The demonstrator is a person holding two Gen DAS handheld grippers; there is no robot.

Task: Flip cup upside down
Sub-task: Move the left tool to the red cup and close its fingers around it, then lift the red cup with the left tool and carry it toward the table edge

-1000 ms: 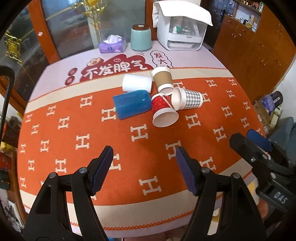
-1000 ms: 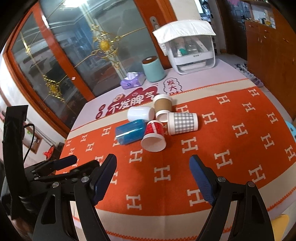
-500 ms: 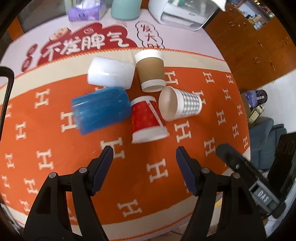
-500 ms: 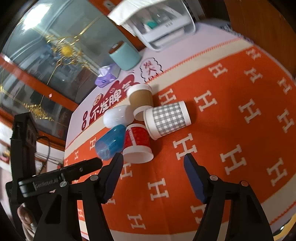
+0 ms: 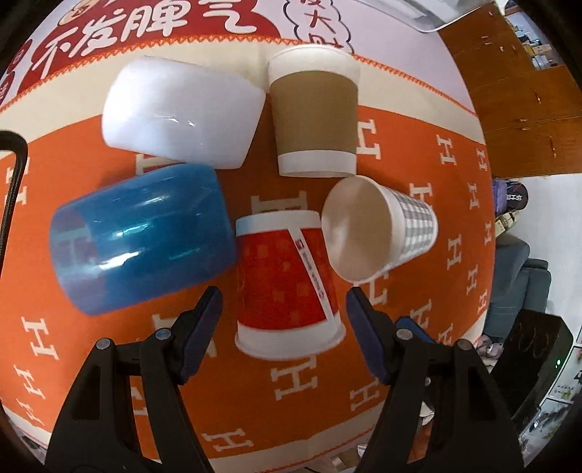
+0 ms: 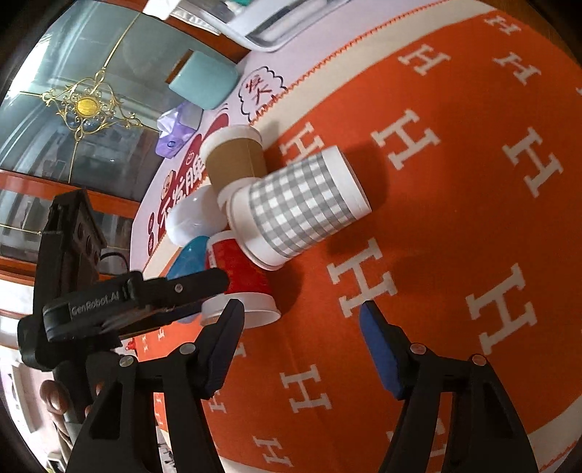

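The left gripper is spread wide around the red cup, which is lying on its side, nothing gripped. The right gripper is also held wide open over the orange cloth.

"GenRobot.AI" on left gripper, "不发脾气" on table mat, "H" pattern on orange cloth
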